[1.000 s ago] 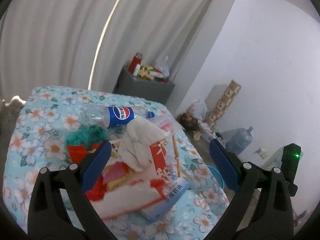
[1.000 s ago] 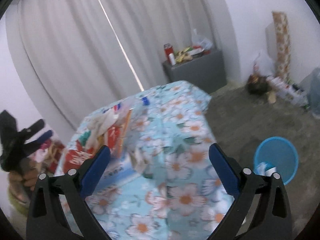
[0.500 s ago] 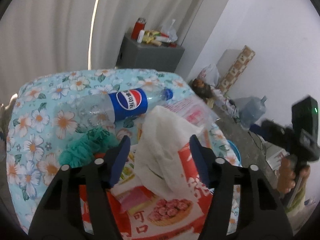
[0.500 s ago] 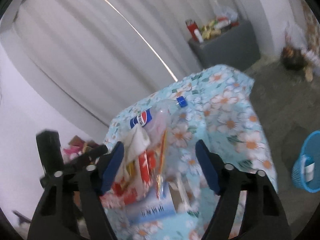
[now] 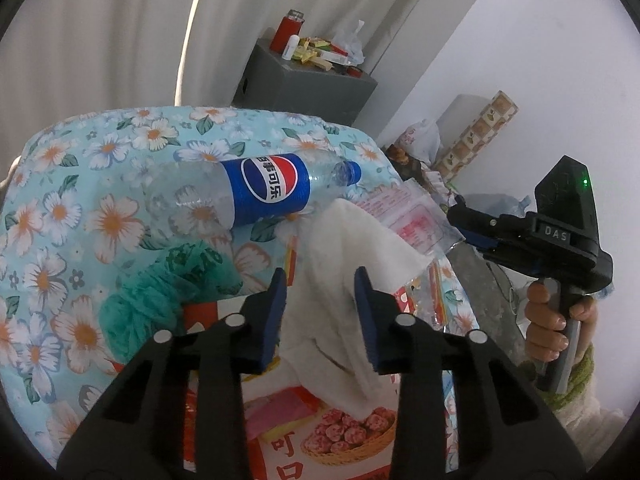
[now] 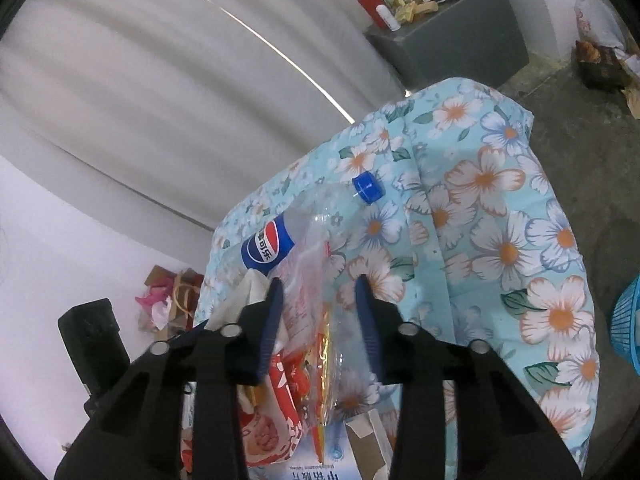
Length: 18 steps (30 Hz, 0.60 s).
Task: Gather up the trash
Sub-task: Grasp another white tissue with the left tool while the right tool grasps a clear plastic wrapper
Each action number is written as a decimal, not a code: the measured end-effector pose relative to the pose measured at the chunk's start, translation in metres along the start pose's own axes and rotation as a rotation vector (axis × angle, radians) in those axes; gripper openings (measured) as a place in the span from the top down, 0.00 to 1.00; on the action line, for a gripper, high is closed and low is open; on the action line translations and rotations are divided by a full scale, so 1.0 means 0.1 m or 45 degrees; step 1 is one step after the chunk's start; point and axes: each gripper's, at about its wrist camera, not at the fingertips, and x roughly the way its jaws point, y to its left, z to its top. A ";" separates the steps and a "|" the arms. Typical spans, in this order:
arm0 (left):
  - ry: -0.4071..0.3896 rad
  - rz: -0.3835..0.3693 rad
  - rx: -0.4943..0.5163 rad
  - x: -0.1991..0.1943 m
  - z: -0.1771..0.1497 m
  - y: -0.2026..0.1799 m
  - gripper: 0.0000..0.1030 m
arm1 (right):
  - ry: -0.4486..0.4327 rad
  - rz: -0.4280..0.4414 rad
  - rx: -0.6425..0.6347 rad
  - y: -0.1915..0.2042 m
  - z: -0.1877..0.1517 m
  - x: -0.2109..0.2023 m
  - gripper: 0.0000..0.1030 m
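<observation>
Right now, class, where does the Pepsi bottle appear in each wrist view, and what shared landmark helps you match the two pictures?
Left wrist view: Pepsi bottle lies on its side at centre, above the jaws, cap pointing right.
Right wrist view: Pepsi bottle sits left of centre, cap toward upper right.
Shared landmark: the grey cabinet behind the floral table.

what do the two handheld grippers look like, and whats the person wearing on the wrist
Both grippers are black plastic with dark blue finger pads and round silver screws. The right gripper has a boxy black body marked DAS, a green light and a grey trigger. A green knitted cuff covers the wrist.
</observation>
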 end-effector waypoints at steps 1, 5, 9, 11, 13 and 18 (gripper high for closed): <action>0.001 -0.004 -0.005 0.01 0.00 0.01 0.73 | -0.002 0.004 -0.004 0.00 0.00 0.00 0.74; 0.003 -0.018 -0.002 0.02 0.00 0.01 0.82 | -0.018 -0.002 -0.021 0.01 -0.01 -0.04 0.87; -0.006 -0.042 -0.003 0.02 -0.01 0.01 0.93 | -0.042 -0.005 -0.058 0.04 -0.02 -0.09 0.88; -0.021 -0.052 0.001 -0.01 -0.02 0.00 0.96 | -0.059 -0.005 -0.083 0.08 -0.02 -0.13 0.89; -0.040 -0.059 0.003 -0.04 -0.02 -0.01 0.98 | -0.077 -0.002 -0.103 0.11 -0.03 -0.17 0.89; -0.101 -0.067 0.026 -0.19 -0.01 -0.07 0.98 | -0.122 0.028 -0.126 0.18 -0.02 -0.31 0.89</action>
